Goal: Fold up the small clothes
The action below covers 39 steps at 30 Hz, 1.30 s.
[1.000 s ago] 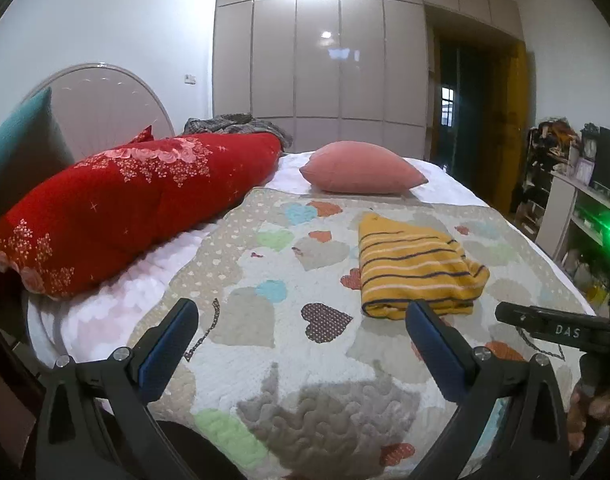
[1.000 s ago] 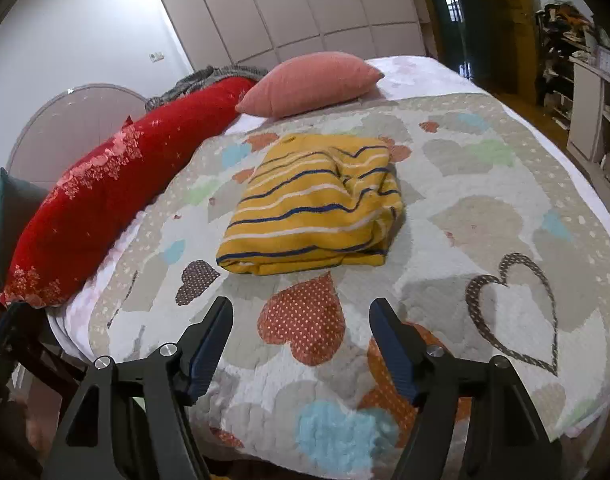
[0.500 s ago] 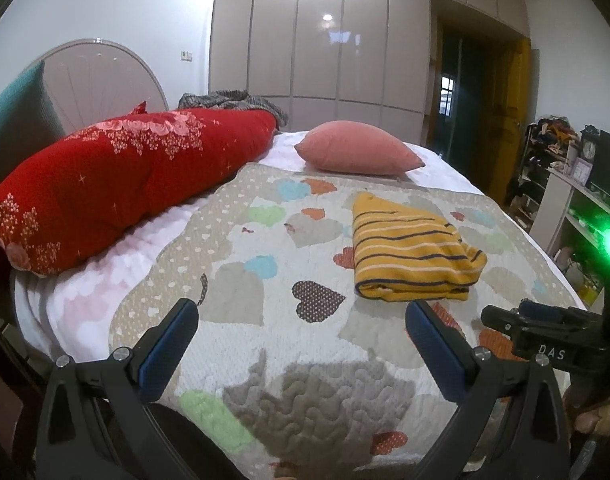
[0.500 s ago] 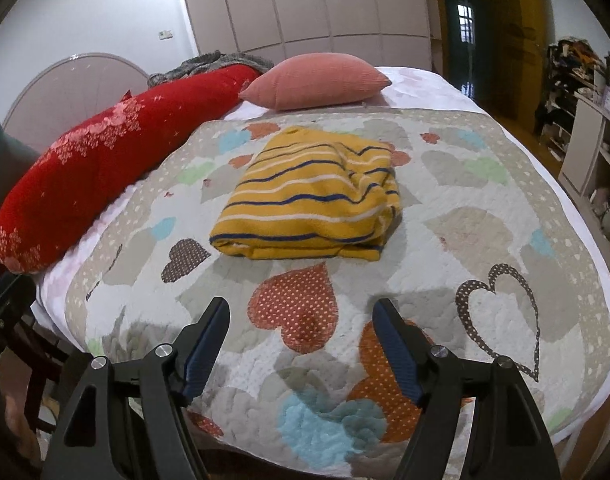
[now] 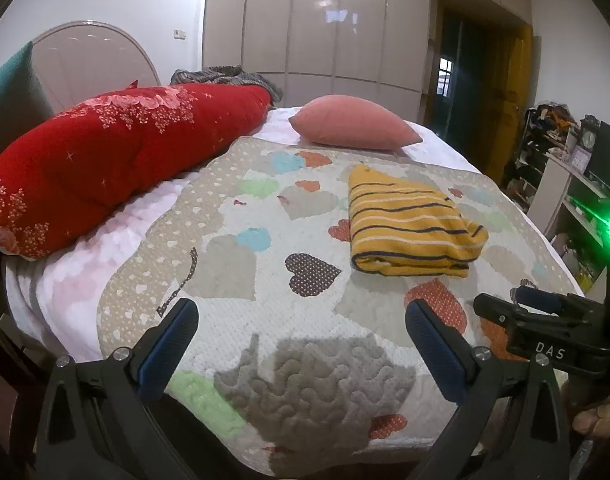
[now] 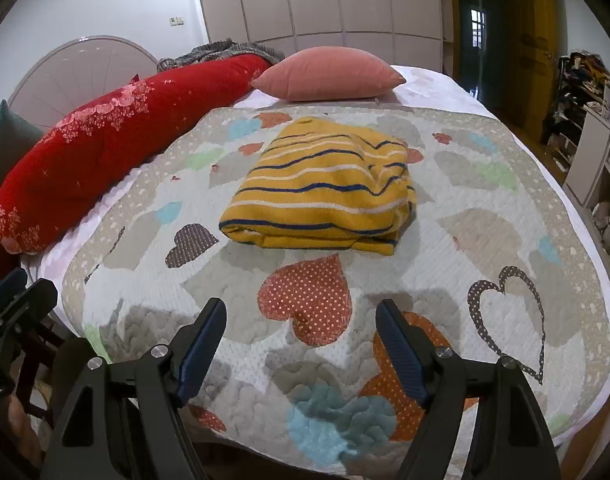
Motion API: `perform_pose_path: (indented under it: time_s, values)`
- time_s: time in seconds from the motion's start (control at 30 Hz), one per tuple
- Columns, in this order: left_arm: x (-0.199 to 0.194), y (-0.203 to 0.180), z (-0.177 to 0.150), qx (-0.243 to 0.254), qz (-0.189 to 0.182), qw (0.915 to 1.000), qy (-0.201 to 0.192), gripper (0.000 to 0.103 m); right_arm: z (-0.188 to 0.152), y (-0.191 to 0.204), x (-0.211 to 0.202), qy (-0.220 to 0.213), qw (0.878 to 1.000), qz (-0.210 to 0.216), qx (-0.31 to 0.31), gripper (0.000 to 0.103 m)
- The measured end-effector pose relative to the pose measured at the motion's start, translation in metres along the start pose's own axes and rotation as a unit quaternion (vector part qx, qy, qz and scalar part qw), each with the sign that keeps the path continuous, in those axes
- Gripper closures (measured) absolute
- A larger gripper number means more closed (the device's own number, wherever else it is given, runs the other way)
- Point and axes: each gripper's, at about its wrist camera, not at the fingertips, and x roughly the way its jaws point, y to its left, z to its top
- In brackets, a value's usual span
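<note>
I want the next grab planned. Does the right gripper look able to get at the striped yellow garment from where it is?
Probably yes. The right gripper is open and empty, and only bare quilt lies between it and the folded striped yellow garment. Nothing sits on or against the garment.

Yellow garment (image 6: 321, 188) with navy and white stripes, folded into a compact bundle, mid-quilt (image 6: 485, 216)

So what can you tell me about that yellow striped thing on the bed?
The yellow garment is a soft knit with dark blue and white stripes, folded into a thick, roughly square bundle. It lies flat on the heart-patterned quilt, in front of the pink pillow without touching it. Only the quilt touches it.
</note>
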Motion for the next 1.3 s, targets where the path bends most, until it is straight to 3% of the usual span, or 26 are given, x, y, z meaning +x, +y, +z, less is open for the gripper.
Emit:
perform_pose_path:
  time_s: [0.4, 0.63, 1.3]
  values:
    - [0.01, 0.002, -0.006, -0.013, -0.02, 0.9995, 0.023, 0.0, -0.003, -0.003, 0.007, 0.013, 1.0, -0.003, 0.003, 0.02]
    - [0.008, 0.004, -0.006, -0.024, -0.039, 0.9988, 0.016, 0.0, -0.005, 0.003, 0.01, 0.016, 1.0, -0.002, -0.006, 0.019]
    - [0.007, 0.004, -0.008, -0.026, -0.031, 0.9991, 0.007, 0.0, -0.01, 0.005, 0.016, 0.026, 1.0, 0.0, -0.008, 0.018]
